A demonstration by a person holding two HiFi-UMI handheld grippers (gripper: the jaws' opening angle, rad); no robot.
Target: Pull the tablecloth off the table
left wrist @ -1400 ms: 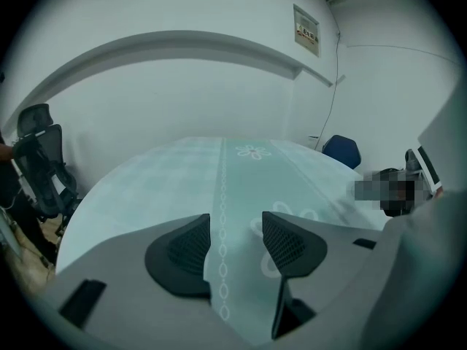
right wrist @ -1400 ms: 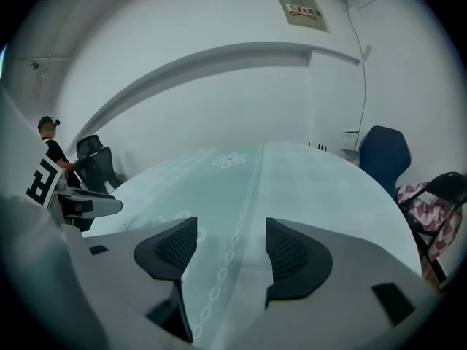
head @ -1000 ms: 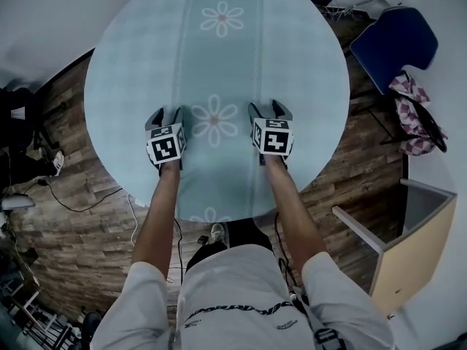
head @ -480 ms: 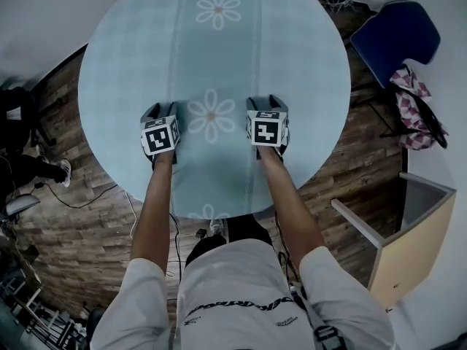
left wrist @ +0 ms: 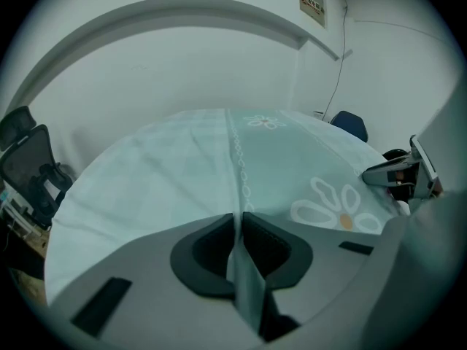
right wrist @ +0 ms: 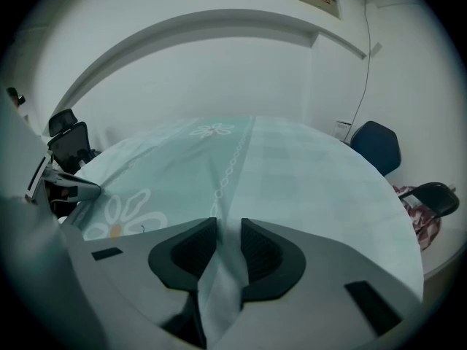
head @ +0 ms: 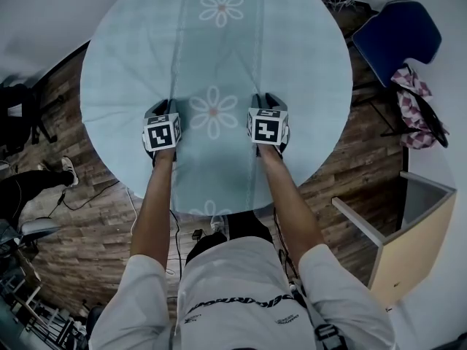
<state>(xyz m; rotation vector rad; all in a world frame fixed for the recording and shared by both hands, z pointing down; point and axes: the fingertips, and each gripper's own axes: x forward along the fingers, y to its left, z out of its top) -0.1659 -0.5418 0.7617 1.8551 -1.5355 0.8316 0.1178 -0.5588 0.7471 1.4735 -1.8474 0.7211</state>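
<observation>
**Both grippers pinching the cloth, pull comes next**

The step in hand looks like locking in the grab before any pulling. My take: make sure each pinch is firm and has a decent fold in it. Then draw both hands back toward the body together and evenly, low and along the tabletop, so the cloth slides off instead of bunching or slipping out on one side. If one side lets go, the thing will probably just skew round.

The left gripper (left wrist: pixel 238 221) has just been closing. Its jaws are nearly together, with a thin raised ridge of tablecloth (left wrist: pixel 190 166) squeezed between the pads. The right gripper (right wrist: pixel 226 228) has been closing too. Its jaws stand a bit wider and are clamped on a fatter fold that runs down between the pads. Neither one has anything but fabric in it.

From the head view, the left gripper (head: pixel 166 110) and right gripper (head: pixel 266 99) sit either side of the middle flower print, on the half of the cloth nearer the person.

The tablecloth (head: pixel 219 49) lies spread flat over the whole round table, hiding the top completely, so nothing has come off yet. A blue chair (head: pixel 398 39) stands well apart at the far right, on the wooden floor (head: pixel 87 217).
</observation>
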